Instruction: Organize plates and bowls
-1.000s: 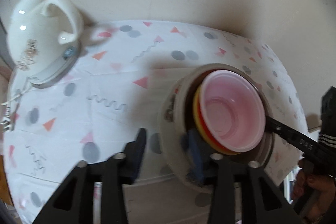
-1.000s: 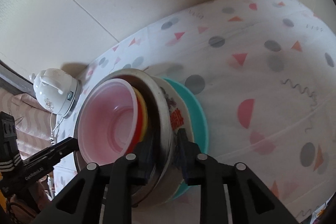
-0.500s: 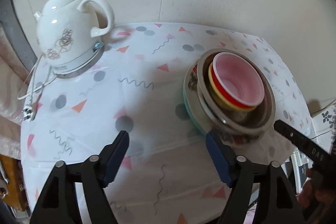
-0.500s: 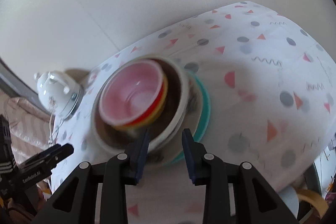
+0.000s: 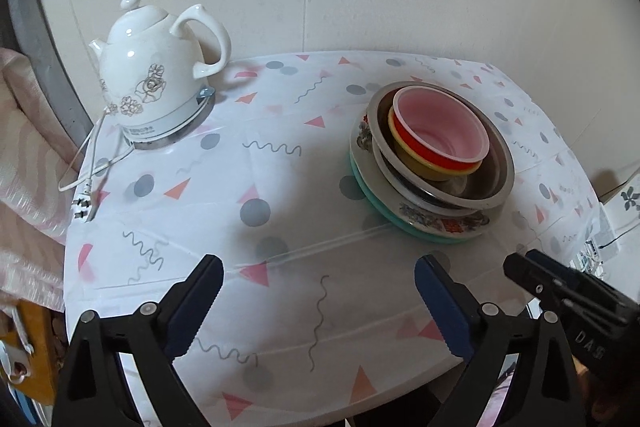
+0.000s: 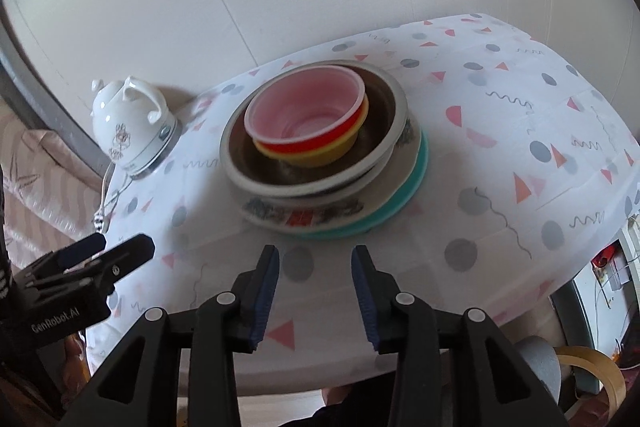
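At the far left of the table, a white ceramic electric kettle (image 5: 154,87) with a flower print is seen on its metal base, its white cord (image 5: 86,163) trailing over the table's left edge. The table is covered by a white tablecloth (image 5: 280,187) printed with grey dots, pink triangles and squiggles.

In the left wrist view, the left gripper (image 5: 320,307) is held over the near part of the cloth with its jaws spread wide; they have just been opening, and only bare cloth is seen between the blue pads (image 5: 442,311). Nothing is touched or held by it.

Right of centre, the stack of dishes (image 5: 432,163) is set on the cloth, well apart from the kettle. At the bottom a teal plate (image 5: 384,215) is seen, with a white plate with a printed rim (image 5: 440,221) on it, then a steel bowl (image 5: 488,195). Nested inside that bowl are a yellow bowl (image 5: 416,163), a red bowl (image 5: 424,151) and, innermost, a pink translucent bowl (image 5: 440,127).

In the right wrist view, the right gripper (image 6: 314,301) is held just short of the stack's near edge, its jaws partly parted; they have just been opening, and no dish is caught between the pads (image 6: 266,299). The stack is not touched by either gripper. The tip of the right gripper is also visible at the lower right of the left wrist view.
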### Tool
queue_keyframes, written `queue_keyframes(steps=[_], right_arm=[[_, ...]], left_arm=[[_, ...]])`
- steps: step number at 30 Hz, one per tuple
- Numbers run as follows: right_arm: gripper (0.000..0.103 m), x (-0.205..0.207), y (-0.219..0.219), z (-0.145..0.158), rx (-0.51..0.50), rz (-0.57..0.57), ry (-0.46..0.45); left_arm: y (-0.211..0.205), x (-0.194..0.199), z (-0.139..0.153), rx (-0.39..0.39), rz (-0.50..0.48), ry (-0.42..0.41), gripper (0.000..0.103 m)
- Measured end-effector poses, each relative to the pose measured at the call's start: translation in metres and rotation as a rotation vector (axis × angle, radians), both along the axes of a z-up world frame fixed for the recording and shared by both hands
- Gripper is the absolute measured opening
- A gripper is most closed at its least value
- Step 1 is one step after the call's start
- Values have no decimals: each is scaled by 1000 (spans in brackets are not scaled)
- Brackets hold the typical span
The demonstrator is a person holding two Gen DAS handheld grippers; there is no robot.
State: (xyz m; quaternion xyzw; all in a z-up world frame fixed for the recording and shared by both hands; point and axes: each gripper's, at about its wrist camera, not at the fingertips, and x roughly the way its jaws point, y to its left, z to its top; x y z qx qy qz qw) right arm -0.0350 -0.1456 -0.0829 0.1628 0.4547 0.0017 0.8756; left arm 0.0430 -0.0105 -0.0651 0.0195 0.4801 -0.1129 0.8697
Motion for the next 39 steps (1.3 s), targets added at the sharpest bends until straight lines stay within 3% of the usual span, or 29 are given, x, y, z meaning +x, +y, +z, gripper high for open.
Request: queue_keyframes(steps=[12, 16, 20, 31, 36, 39], right_arm=[[40, -15, 13, 5, -25, 14, -24], [42, -19, 14, 5, -40, 13, -25], [61, -24, 13, 7, -52, 6, -37], [61, -32, 7, 11, -50, -26, -56], [61, -32, 7, 9, -47, -27, -51], [62, -32, 8, 9, -50, -22, -47]], left_arm=[[5, -19, 8, -27, 11, -23, 101], [1, -25, 10, -3, 12, -44, 102], [-1, -30, 10, 23, 6, -62, 102], [-5, -41, 19, 77, 46, -132, 102], [-8, -39, 15, 110, 46, -94, 102], [-7, -40, 14, 92, 47, -84, 102]])
